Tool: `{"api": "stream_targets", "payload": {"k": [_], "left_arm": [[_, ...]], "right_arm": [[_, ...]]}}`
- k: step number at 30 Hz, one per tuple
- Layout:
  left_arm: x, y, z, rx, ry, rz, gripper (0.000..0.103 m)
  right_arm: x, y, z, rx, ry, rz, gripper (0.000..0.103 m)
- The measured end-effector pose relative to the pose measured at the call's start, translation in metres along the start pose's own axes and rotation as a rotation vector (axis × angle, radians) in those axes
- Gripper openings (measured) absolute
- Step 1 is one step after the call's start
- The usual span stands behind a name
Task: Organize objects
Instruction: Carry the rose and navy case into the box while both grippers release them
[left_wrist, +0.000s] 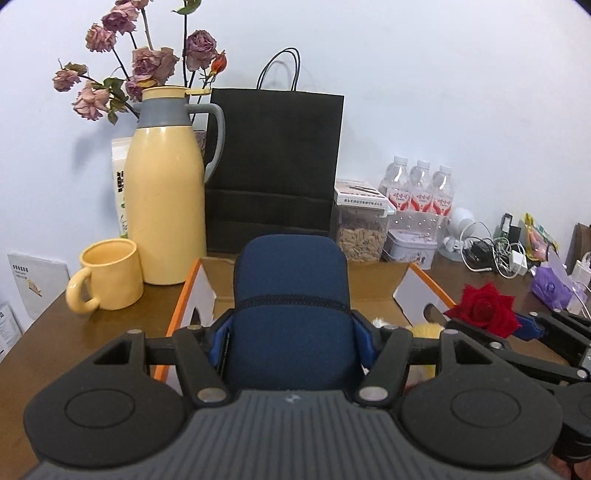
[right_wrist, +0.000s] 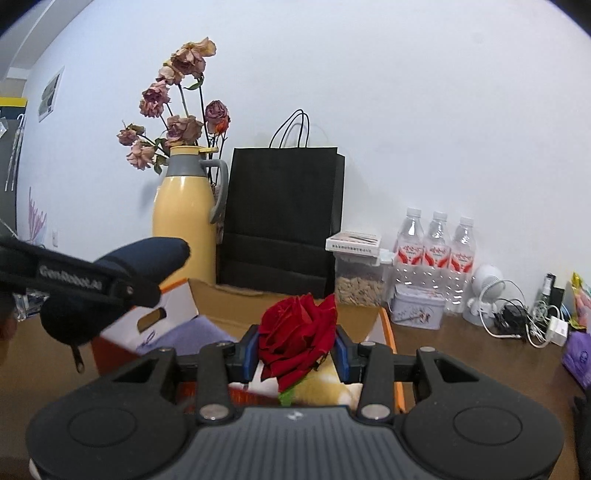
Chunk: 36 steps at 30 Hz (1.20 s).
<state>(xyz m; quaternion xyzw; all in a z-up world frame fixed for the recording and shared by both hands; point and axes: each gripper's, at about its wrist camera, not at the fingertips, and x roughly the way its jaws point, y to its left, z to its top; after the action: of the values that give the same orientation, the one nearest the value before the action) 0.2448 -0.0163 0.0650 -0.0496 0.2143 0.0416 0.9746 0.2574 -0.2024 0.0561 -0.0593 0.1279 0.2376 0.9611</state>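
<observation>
My left gripper (left_wrist: 293, 332) is shut on a dark blue zippered pouch (left_wrist: 291, 280), held up above an open cardboard box with orange edges (left_wrist: 192, 291). The same pouch (right_wrist: 147, 258) shows at the left of the right wrist view, its zipper pull hanging down. My right gripper (right_wrist: 297, 354) is shut on a red fabric rose (right_wrist: 299, 332), also above the box (right_wrist: 221, 295). In the left wrist view the rose (left_wrist: 484, 306) and the right gripper sit at the right edge. A purple cloth (right_wrist: 184, 332) and something yellow and fluffy lie inside the box.
On the brown table behind the box stand a yellow thermos jug (left_wrist: 166, 199), a yellow mug (left_wrist: 109, 275), a black paper bag (left_wrist: 275, 166), dried roses (left_wrist: 144, 62), a seed jar (left_wrist: 360, 229), a tin (left_wrist: 410, 247), three water bottles (left_wrist: 419, 188) and tangled chargers (left_wrist: 495, 254).
</observation>
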Motion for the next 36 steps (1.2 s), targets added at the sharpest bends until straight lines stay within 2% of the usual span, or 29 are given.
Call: {"api": "stream_targets", "payload": {"k": [7, 12, 22, 24, 25, 26, 27, 28, 29, 31, 33, 36], "left_arm": [[0.043, -0.005, 0.016, -0.006, -0.011, 0.016, 0.064], [0.073, -0.002, 0.024, -0.033, 0.0, 0.009, 0.064], [0.105, 0.002, 0.013, 0.007, 0.075, 0.029, 0.065], [0.107, 0.003, 0.012, 0.004, 0.086, 0.038, 0.068], [0.107, 0.003, 0.012, 0.003, 0.085, 0.044, 0.072], [0.106, 0.003, 0.012, 0.008, 0.072, 0.054, 0.086], [0.105, 0.003, 0.012, 0.014, 0.057, 0.07, 0.095], [0.104, 0.003, 0.012, 0.017, 0.041, 0.087, 0.103], [0.102, 0.003, 0.011, 0.02, 0.026, 0.102, 0.103], [0.103, 0.003, 0.012, 0.019, 0.035, 0.11, 0.103], [0.104, 0.004, 0.012, 0.013, 0.041, 0.111, 0.103], [0.102, 0.004, 0.013, 0.011, 0.039, 0.11, 0.103]], "right_arm": [[0.058, -0.003, 0.014, 0.049, 0.038, 0.014, 0.038], [0.089, -0.008, 0.014, 0.041, 0.073, 0.005, 0.038], [0.11, -0.02, 0.003, 0.072, 0.135, 0.016, 0.038], [0.11, -0.019, 0.003, 0.07, 0.144, 0.018, 0.039], [0.11, -0.018, 0.003, 0.068, 0.153, 0.021, 0.04], [0.111, -0.017, 0.002, 0.068, 0.16, 0.023, 0.041], [0.111, -0.017, 0.002, 0.066, 0.165, 0.023, 0.043], [0.112, -0.016, 0.001, 0.063, 0.171, 0.019, 0.052], [0.112, -0.016, 0.001, 0.061, 0.175, 0.011, 0.058], [0.112, -0.016, 0.001, 0.065, 0.177, 0.01, 0.094], [0.111, -0.016, 0.002, 0.078, 0.175, 0.019, 0.103], [0.11, -0.016, 0.003, 0.075, 0.178, 0.031, 0.103]]}}
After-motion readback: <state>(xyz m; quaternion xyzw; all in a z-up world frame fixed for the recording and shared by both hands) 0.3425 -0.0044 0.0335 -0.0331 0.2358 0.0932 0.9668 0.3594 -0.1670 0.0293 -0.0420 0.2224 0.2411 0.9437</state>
